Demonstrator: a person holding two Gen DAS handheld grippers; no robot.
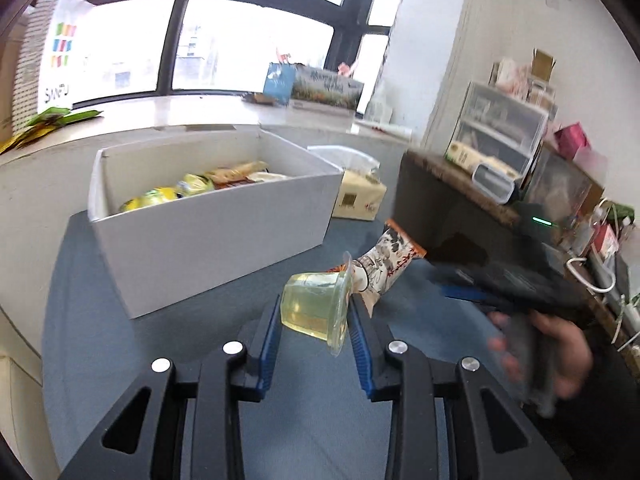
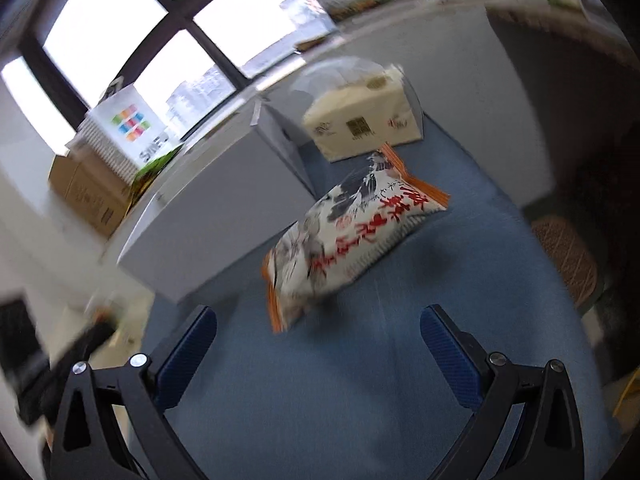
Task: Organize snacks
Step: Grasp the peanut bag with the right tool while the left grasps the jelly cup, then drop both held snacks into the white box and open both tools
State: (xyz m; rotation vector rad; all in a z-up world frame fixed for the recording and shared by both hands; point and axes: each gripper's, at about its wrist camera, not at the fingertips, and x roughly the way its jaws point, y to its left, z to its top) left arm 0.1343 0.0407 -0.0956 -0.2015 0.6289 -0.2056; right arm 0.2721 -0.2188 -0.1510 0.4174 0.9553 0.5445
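My left gripper (image 1: 316, 320) is shut on a clear jelly cup (image 1: 316, 312) with pale yellow filling, held tilted above the blue mat. A white box (image 1: 208, 220) with several snack packs inside stands to its upper left. A white snack bag (image 1: 388, 264) with orange edges and red writing lies just beyond the cup. In the right wrist view the same snack bag (image 2: 352, 232) lies on the mat ahead of my right gripper (image 2: 320, 340), which is open and empty. The white box (image 2: 216, 208) is to its left.
A cream tissue pack (image 1: 360, 198) sits behind the box; it also shows in the right wrist view (image 2: 360, 120). A dark shelf (image 1: 460, 200) with plastic drawers (image 1: 500, 132) stands at right. A windowsill carries a white bag (image 1: 60, 48) and green packets (image 1: 52, 120).
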